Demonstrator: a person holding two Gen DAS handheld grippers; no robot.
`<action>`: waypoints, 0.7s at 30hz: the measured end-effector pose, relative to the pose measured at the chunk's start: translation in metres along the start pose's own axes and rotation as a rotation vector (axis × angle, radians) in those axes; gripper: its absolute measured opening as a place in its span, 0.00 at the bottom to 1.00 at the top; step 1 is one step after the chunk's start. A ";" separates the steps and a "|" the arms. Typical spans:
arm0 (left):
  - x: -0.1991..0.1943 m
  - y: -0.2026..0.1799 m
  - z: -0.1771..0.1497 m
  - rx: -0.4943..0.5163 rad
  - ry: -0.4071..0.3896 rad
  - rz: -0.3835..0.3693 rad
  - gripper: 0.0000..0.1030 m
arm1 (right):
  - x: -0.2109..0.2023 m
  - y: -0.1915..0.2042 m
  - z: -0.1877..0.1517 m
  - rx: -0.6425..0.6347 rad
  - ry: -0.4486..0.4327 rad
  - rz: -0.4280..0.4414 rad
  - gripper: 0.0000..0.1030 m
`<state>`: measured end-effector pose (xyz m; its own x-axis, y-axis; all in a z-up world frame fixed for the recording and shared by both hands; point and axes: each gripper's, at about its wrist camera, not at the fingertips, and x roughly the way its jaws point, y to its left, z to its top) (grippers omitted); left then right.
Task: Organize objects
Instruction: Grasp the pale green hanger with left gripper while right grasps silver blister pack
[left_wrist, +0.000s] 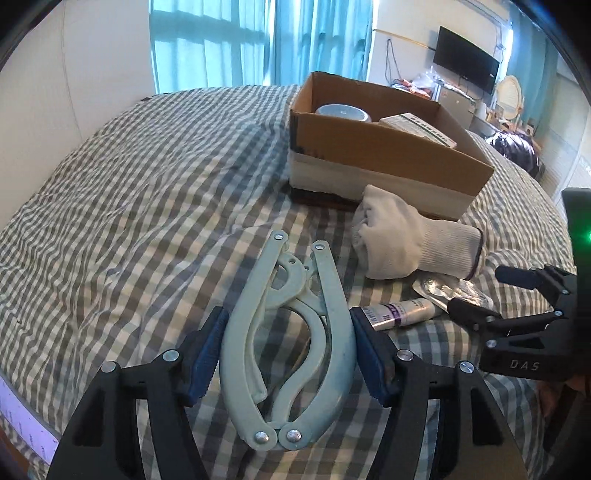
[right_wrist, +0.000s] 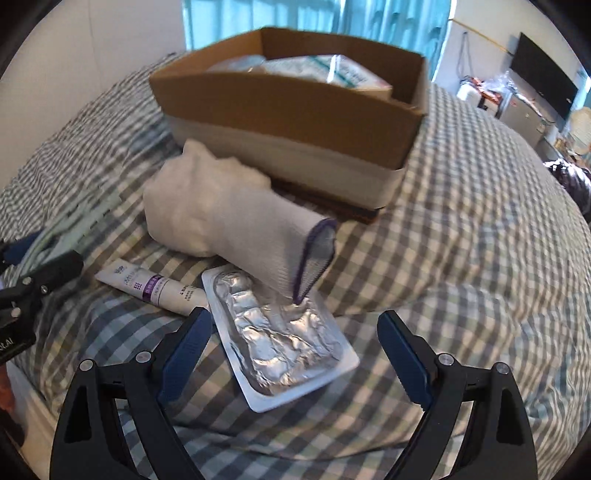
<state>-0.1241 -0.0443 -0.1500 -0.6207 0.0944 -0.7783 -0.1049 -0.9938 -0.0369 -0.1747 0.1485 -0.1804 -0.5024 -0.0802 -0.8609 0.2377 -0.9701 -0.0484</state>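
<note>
Where checked bedspread (left_wrist: 129, 206) meets curtains (left_wrist: 258, 40), left gripper (left_wrist: 288, 354) brackets hanger (left_wrist: 291, 332); right gripper (right_wrist: 295, 354) spread.

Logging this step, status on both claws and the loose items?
Left claw open, straddling folded hanger on bed. Right claw open over foil blister pack. Glove overlaps pack's far end; tube beside. Box unobstructed.

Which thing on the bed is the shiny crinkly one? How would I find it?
Start at the cardboard box on the checked bed. In front lies a white glove; under its cuff sits the foil blister pack. It's the only silvery, crumpled thing, beside a smooth white tube.
</note>
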 end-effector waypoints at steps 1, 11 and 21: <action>0.001 0.000 0.000 0.001 0.001 0.002 0.65 | 0.003 0.000 0.001 -0.004 0.011 0.016 0.89; 0.009 -0.003 -0.003 0.027 0.027 0.001 0.65 | 0.036 -0.027 0.008 0.112 0.089 0.214 0.82; 0.007 -0.005 -0.006 -0.025 0.054 -0.070 0.65 | 0.001 -0.009 -0.015 0.034 0.024 0.127 0.67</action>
<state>-0.1230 -0.0389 -0.1593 -0.5694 0.1615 -0.8060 -0.1270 -0.9860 -0.1078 -0.1651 0.1610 -0.1880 -0.4501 -0.1973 -0.8709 0.2691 -0.9599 0.0784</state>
